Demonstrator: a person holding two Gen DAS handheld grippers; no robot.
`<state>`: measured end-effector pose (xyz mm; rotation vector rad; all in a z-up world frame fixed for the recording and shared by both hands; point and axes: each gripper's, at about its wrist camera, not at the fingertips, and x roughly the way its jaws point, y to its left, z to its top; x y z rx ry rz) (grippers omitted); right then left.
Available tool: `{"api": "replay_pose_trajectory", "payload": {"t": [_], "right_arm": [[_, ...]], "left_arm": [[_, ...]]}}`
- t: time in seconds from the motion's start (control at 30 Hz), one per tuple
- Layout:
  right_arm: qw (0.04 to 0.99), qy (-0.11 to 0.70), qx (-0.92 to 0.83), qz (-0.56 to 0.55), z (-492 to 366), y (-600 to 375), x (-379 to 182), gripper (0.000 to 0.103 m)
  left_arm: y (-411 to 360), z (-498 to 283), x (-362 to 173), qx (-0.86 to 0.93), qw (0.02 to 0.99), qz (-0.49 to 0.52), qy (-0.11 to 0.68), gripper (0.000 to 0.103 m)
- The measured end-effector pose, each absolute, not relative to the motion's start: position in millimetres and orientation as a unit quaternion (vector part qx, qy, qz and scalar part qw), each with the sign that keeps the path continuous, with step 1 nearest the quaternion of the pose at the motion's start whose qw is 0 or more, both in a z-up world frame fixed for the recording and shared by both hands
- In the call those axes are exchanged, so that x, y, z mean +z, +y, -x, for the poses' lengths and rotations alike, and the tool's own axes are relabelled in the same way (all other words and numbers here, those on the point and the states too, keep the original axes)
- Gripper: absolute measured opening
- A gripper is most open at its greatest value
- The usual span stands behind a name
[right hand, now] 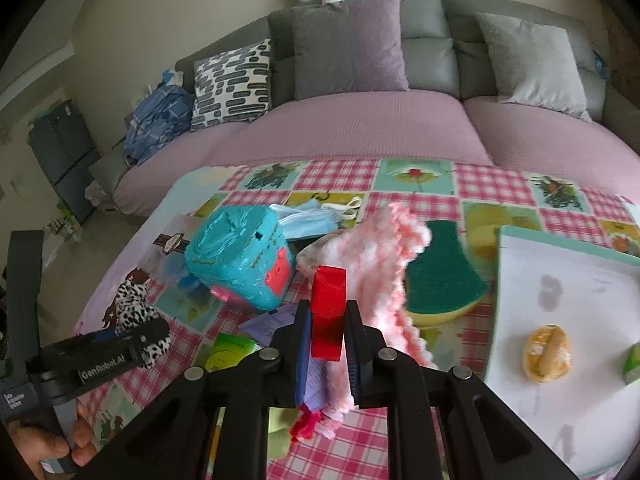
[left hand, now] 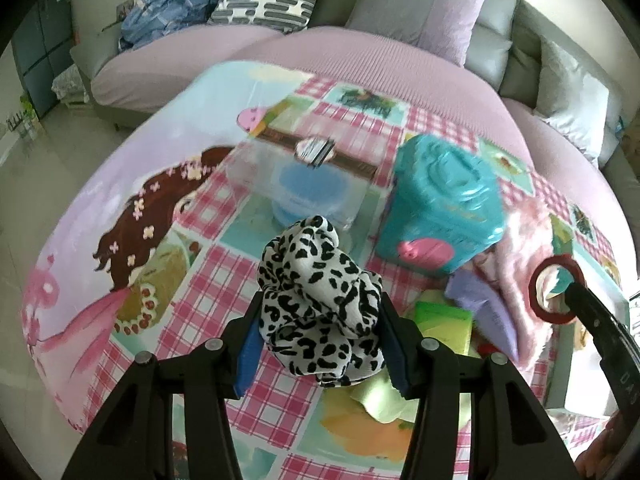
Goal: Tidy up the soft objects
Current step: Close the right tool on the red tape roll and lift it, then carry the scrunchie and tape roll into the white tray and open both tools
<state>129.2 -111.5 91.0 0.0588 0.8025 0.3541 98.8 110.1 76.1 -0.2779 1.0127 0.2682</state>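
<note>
My left gripper [left hand: 320,316] is shut on a black-and-white leopard-print scrunchie [left hand: 320,296] and holds it above the patterned tablecloth [left hand: 192,296]; it also shows in the right wrist view [right hand: 136,312]. My right gripper [right hand: 326,328] is shut on a red ring-shaped band [right hand: 328,312], seen as a red loop in the left wrist view [left hand: 554,294]. A pink fluffy cloth [right hand: 376,256] lies just behind the right gripper. A green and yellow sponge [right hand: 440,280] lies to its right. Blue face masks [right hand: 308,220] lie further back.
A teal plastic box [right hand: 240,252] lies tipped on the table. A clear container [left hand: 296,184] with a blue thing inside stands behind the scrunchie. A white tray [right hand: 568,304] with small items is at the right. Purple and green papers [left hand: 472,312] lie near. A sofa [right hand: 360,128] is behind.
</note>
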Motion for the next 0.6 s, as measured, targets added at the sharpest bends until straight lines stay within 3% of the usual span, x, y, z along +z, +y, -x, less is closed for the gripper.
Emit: {"api": "replay_pose_trajectory", "payload": {"t": [0.6], "right_arm": [[0.923,0.368,0.083,-0.075,-115,-201,125,0.017]], "left_arm": [[-1,-128,119,0.036,0.893,0.03,0.447,0.054]]}}
